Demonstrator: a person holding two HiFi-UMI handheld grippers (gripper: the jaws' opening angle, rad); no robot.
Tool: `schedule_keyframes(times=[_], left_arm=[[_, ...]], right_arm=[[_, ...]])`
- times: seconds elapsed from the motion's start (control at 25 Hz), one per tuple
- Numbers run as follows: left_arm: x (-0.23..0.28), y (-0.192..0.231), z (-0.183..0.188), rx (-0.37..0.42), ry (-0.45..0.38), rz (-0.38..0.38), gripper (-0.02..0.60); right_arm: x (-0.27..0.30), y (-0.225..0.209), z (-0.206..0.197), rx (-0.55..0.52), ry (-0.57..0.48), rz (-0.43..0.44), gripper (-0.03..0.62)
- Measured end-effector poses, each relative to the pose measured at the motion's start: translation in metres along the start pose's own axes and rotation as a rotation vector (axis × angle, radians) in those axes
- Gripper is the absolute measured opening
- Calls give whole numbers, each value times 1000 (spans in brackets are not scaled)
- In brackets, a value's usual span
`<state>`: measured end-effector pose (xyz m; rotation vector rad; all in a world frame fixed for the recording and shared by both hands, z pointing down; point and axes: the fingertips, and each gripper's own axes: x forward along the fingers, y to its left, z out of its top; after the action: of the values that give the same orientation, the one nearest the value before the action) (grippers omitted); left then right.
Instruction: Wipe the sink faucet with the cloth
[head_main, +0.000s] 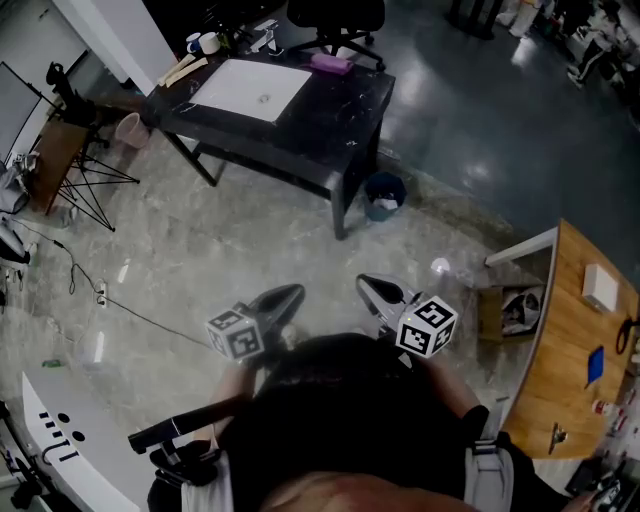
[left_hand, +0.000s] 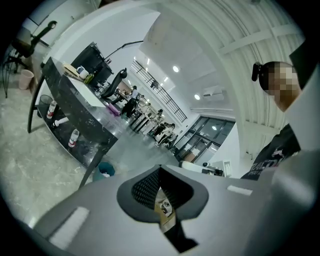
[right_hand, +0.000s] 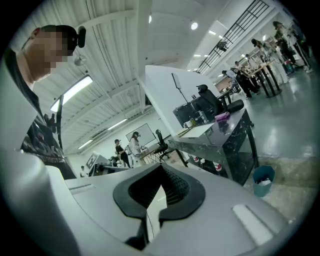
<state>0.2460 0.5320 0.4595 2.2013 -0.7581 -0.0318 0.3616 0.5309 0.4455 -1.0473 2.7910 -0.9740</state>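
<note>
Left claw (head_main: 285, 297) and right claw (head_main: 377, 290) pressed together, empty, bench (head_main: 340, 110) at 12 o'clock; no cloth in sight, so wiping risks starting bare.

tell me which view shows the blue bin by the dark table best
The right gripper view: the blue bin stands unblocked beside the dark table, pale rubbish showing inside. The head view shows it small, from above, at the table's corner. The left gripper view shows it small, behind a table leg.
</note>
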Motion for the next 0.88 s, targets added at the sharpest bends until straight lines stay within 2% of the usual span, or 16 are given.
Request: schedule_keyframes(times=[0.36, 0.68, 0.88], left_arm=[[-23, 26, 22, -21, 8, -9, -8], [-75, 74, 55, -23, -6, 6, -8], [-117, 115, 72, -48, -40, 44, -8]], right_arm=[[38, 18, 8, 12, -15, 18, 11], [107, 50, 4, 13, -22, 30, 11], [161, 73, -2, 5, 4, 64, 11]])
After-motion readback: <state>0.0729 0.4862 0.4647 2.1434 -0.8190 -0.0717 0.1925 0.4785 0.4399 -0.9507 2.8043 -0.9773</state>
